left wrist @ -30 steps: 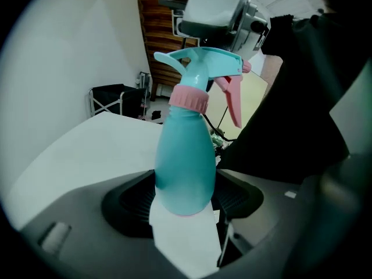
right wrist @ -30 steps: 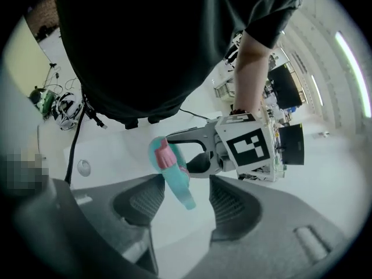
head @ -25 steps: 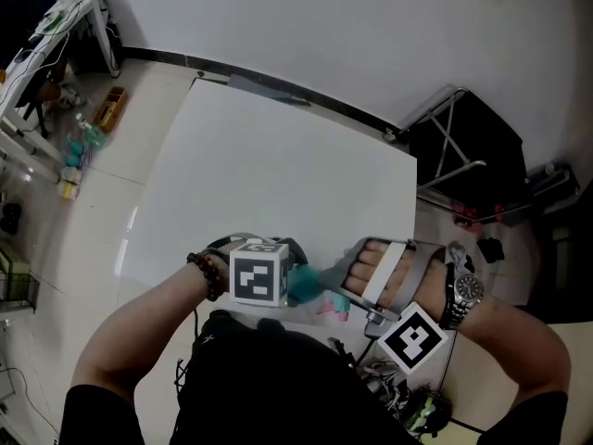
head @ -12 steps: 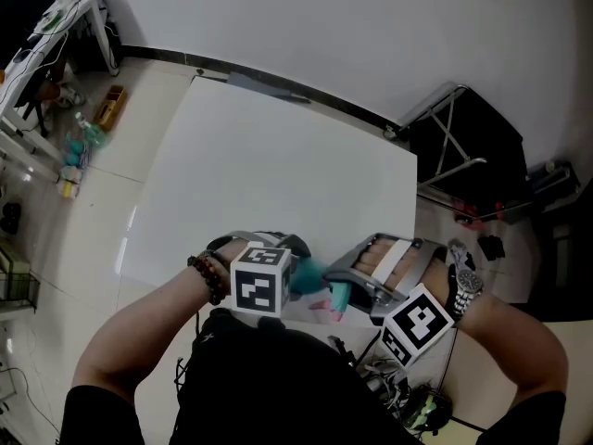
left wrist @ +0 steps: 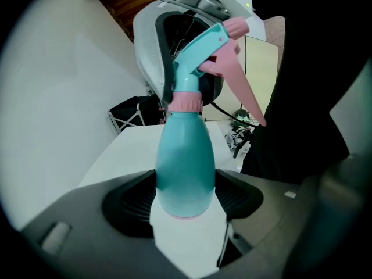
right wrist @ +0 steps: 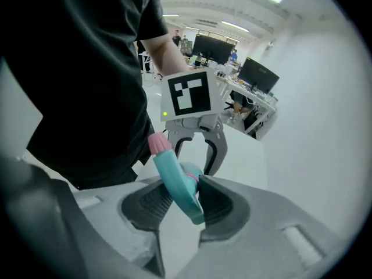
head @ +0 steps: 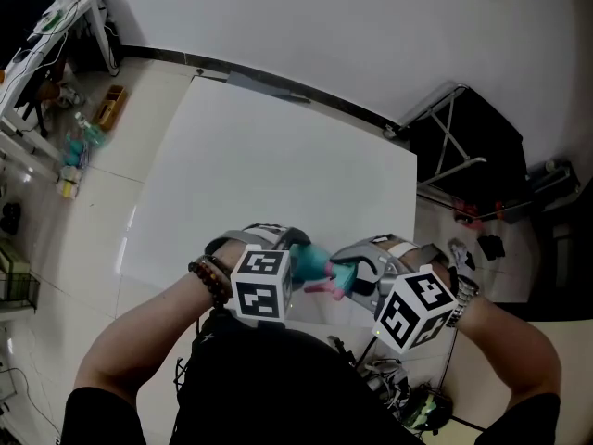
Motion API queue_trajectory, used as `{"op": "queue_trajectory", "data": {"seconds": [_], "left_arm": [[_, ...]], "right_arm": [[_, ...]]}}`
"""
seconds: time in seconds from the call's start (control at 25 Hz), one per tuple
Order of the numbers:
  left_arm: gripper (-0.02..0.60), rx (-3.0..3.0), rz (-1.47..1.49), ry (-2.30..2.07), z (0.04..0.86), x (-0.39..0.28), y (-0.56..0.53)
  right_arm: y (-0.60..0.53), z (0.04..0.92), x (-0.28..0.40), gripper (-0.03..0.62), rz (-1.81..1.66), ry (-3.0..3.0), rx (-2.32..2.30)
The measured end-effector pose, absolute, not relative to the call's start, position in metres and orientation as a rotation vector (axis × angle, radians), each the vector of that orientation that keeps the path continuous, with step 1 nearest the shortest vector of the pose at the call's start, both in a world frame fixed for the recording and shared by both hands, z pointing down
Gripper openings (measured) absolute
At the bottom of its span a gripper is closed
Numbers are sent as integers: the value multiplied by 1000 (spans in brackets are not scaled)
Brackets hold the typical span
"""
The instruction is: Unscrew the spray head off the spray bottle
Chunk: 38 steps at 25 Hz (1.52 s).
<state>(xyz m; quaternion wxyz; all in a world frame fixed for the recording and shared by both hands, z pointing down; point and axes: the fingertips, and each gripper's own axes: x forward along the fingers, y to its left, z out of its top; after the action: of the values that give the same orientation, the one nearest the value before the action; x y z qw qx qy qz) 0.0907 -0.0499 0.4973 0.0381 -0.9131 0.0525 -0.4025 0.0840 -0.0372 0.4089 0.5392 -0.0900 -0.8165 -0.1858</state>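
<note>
Spray bottle (left wrist: pixel 185 161) hangs above the bench's (head: pixel 278 156) near edge, its teal body pinched in my left gripper (left wrist: pixel 186 205). My right gripper's (right wrist: pixel 185 199) jaws have just been closing and clamp the spray head (right wrist: pixel 174 176). Unscrewing looks underway; next I'd twist the head at the pink collar (left wrist: pixel 186 102), body held firm.

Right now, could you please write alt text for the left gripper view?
A teal spray bottle is clamped at its base in the left gripper and points away from the camera. At its far end the right gripper, whose jaws have just been closing, grips the spray head with its pink trigger; a white table lies behind.
</note>
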Motion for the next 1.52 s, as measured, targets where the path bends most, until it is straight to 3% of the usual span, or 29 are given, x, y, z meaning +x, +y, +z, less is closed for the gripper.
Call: {"op": "queue_trajectory", "data": {"seconds": [0.56, 1.0, 1.16, 1.24, 1.52], "left_arm": [[341, -2680, -1321, 494, 505, 83, -79], [341, -2406, -1437, 737, 510, 73, -100], [341, -2453, -1414, 724, 511, 78, -99], [341, -2490, -1411, 713, 513, 78, -97], [341, -2574, -1422, 678, 522, 72, -94]], "right_arm": [[-78, 425, 93, 118, 358, -1958, 297], [-97, 440, 105, 119, 1194, -1960, 661], [-99, 434, 103, 132, 1165, -2025, 644], [-101, 429, 102, 218, 1088, -2069, 627], [-100, 399, 103, 253, 729, -2192, 535]]}}
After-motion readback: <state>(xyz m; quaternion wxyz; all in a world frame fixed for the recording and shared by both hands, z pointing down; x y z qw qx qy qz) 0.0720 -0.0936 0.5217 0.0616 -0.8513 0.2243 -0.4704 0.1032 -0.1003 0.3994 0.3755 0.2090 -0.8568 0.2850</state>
